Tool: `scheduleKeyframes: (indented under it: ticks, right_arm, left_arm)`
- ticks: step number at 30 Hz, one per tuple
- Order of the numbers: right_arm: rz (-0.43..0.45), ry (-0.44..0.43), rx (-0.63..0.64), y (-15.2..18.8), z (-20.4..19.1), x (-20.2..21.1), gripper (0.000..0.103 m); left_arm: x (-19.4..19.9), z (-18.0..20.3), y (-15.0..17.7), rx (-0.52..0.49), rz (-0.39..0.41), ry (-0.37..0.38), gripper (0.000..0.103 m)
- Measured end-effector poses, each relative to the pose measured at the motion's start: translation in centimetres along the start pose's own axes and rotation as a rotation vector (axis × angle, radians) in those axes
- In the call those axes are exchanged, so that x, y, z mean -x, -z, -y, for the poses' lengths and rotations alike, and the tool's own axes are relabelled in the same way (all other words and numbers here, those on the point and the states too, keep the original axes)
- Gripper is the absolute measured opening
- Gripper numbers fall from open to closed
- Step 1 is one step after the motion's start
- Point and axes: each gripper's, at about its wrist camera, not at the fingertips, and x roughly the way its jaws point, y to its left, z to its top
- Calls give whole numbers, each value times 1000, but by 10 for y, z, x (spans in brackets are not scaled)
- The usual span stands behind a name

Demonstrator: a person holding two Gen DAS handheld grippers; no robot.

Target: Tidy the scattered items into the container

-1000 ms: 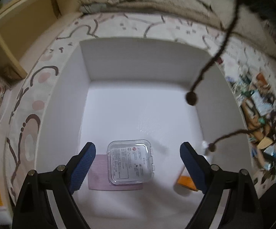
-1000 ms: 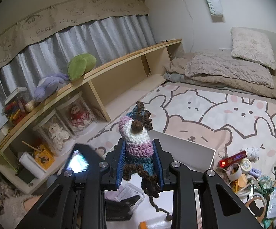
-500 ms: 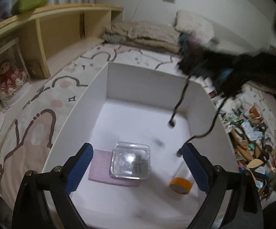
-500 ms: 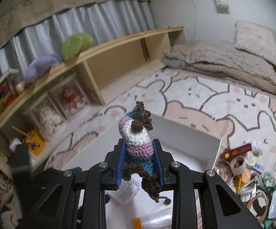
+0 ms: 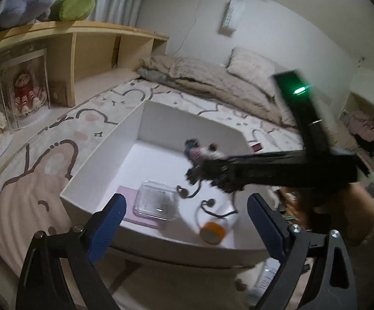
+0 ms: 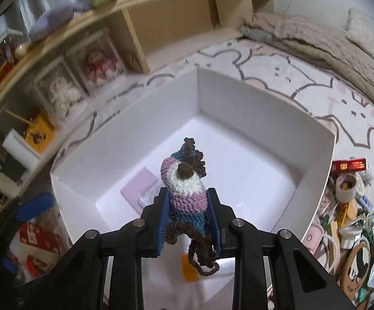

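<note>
A: In the left wrist view, where is the container?

B: The white rectangular cardboard box [image 5: 125, 139] fills the centre of the frame, sitting on a cream rug with bear outlines [image 5: 31, 170]. On its floor, at lower centre, a clear square plastic case [image 5: 156, 201] lies on a flat pale-pink card [image 5: 130, 204], and an orange-capped roll [image 5: 211, 233] lies to the right of them.

A: And the left gripper [image 5: 187, 222]?

B: Its blue-padded jaws have just been opening and stand wide apart at the bottom of the frame, with nothing between them.

A: What comes in from the right?

B: The black right gripper [image 5: 205, 165], blurred, reaching over the box with a striped crocheted yarn toy [image 5: 200, 153]; dark yarn cords [image 5: 207, 204] dangle from it down to the box floor.

A: Now the right wrist view.

B: The right gripper [image 6: 189, 214] sits at lower centre, its blue pads pressed tight on both sides of the crocheted toy [image 6: 184, 188], which has pink, white and teal bands and brown tufts. The toy is held above the open box [image 6: 238, 98], whose walls fill the middle of the frame. Scattered small items [image 6: 350, 206] lie on the rug at the right edge, beside the box.
</note>
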Motion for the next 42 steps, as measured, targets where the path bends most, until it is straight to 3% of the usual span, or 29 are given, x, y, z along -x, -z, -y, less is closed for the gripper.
scheduleKeyframes:
  ticks: [4,6,7,8,12,19,42]
  right_arm:
    - [-12,8,20,4,-1,-2,29]
    - [-4,27,17,5,1,0,61]
    - [6,35,16,4,1,1,95]
    - [22,43,16,3,2,4,103]
    - [82,86,7,-1,7,16,103]
    - [126,88,-29,-1,20,30,103]
    - [333,-16,-66,42,26,124,103]
  left_arm:
    - [14,2,5,12,28,-16,96]
    - [18,2,8,17,35,-36,99]
    - [19,2,8,18,38,-43,99]
    - [19,2,9,19,36,-46,99]
    - [19,1,13,25,31,-59,99]
    - [24,3,15,14,39,-83,99]
    - [44,43,7,-44,58,-114,99]
